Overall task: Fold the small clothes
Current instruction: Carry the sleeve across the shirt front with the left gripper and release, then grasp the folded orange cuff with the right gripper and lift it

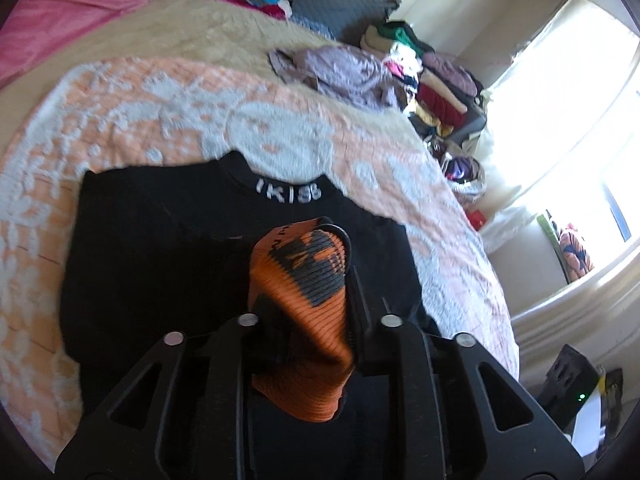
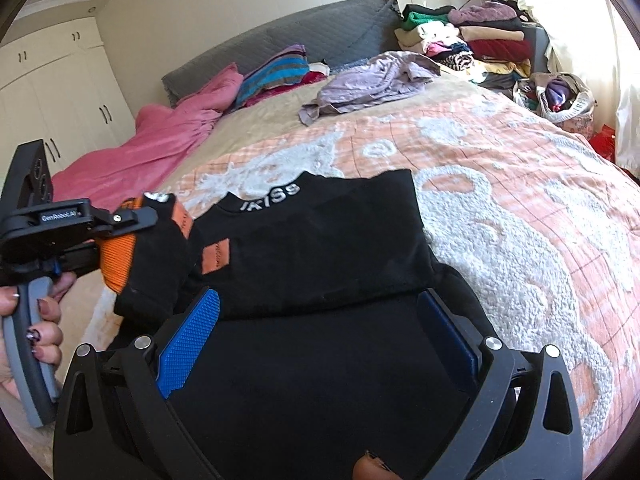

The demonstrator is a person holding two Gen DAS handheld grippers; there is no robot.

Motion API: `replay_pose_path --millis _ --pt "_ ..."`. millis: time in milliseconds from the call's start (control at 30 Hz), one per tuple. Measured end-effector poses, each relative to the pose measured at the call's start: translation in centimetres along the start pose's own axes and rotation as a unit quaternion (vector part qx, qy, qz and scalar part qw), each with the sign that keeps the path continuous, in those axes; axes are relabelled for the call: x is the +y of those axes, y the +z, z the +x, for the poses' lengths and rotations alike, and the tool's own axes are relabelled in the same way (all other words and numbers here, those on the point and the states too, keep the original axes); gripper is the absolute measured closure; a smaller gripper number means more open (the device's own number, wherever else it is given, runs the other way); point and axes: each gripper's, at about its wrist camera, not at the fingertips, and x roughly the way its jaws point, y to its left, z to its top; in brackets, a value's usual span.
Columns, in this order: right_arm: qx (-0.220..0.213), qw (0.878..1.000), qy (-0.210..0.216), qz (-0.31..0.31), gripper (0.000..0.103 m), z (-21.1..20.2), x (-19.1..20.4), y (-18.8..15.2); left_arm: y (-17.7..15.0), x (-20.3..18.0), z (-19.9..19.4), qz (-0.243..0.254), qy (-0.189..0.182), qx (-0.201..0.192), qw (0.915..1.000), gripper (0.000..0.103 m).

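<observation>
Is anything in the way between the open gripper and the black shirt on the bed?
Nothing visible. The right gripper hangs open straight over the black shirt, with only air between. The left gripper, off to the side, holds an orange and black sock, clear of that path.

Sunlit window (image 1: 580, 92), white wardrobes (image 2: 60, 92), grey headboard (image 2: 280, 36).

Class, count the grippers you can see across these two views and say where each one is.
2. The left gripper is at the black shirt's left edge, with its orange-and-black sleeve between its jaws. The right gripper is open over the near hem.
</observation>
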Motion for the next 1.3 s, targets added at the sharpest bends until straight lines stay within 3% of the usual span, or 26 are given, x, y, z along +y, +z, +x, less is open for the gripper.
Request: replay_pose_path --millis 67,133,333,567,633,667,767,800,833,867,1133,1300 --pt "0.005 1.000 -0.006 0.000 0.005 0.4 -0.1 -0.3 -0.3 0.1 0.9 0.000 -0.002 0.008 1.0000 0.069" --pt "0.010 1.000 -0.010 0.000 0.005 0.9 -0.1 -0.5 -0.6 0.2 1.7 0.002 -0.013 0.019 0.9997 0.049" --pt "0.025 1.000 -0.008 -0.013 0.005 2.3 0.8 -1.0 -0.4 0.2 1.5 0.024 -0.009 0.013 0.9996 0.039" --pt "0.068 0.997 0.014 -0.023 0.006 6.0 2.9 -0.9 0.4 2.8 -1.0 0.050 0.070 -0.039 0.9955 0.023" --pt "0.081 0.996 0.021 -0.007 0.019 7.1 3.0 -1.2 0.4 4.1 -1.9 0.047 0.085 -0.054 0.9938 0.023" --pt "0.091 0.996 0.023 0.002 0.036 7.7 3.0 -1.3 0.4 4.9 -2.4 0.043 0.095 -0.062 0.9926 0.023" --pt "0.094 0.995 0.029 0.023 0.052 8.8 3.1 -1.6 0.6 6.8 -3.5 0.029 0.112 -0.072 0.9906 0.023" --pt "0.089 0.995 0.036 0.015 0.067 8.7 3.5 -1.5 0.7 7.4 -3.8 0.020 0.114 -0.074 0.9905 0.023" --pt "0.082 0.996 0.037 0.004 0.074 8.4 3.8 -1.4 0.9 8.1 -4.3 0.008 0.111 -0.078 0.9907 0.023" --pt "0.070 0.997 0.028 -0.014 0.096 7.9 4.5 -1.2 1.0 8.6 -4.7 -0.001 0.110 -0.082 0.9906 0.023" --pt "-0.004 0.990 0.055 -0.131 0.095 5.1 8.0 4.5 1.7 11.3 -8.0 -0.044 0.112 -0.115 0.9861 0.023" --pt "-0.048 0.981 0.044 -0.183 0.095 4.0 8.3 7.8 1.9 12.2 -8.5 -0.056 0.116 -0.120 0.9844 0.023"
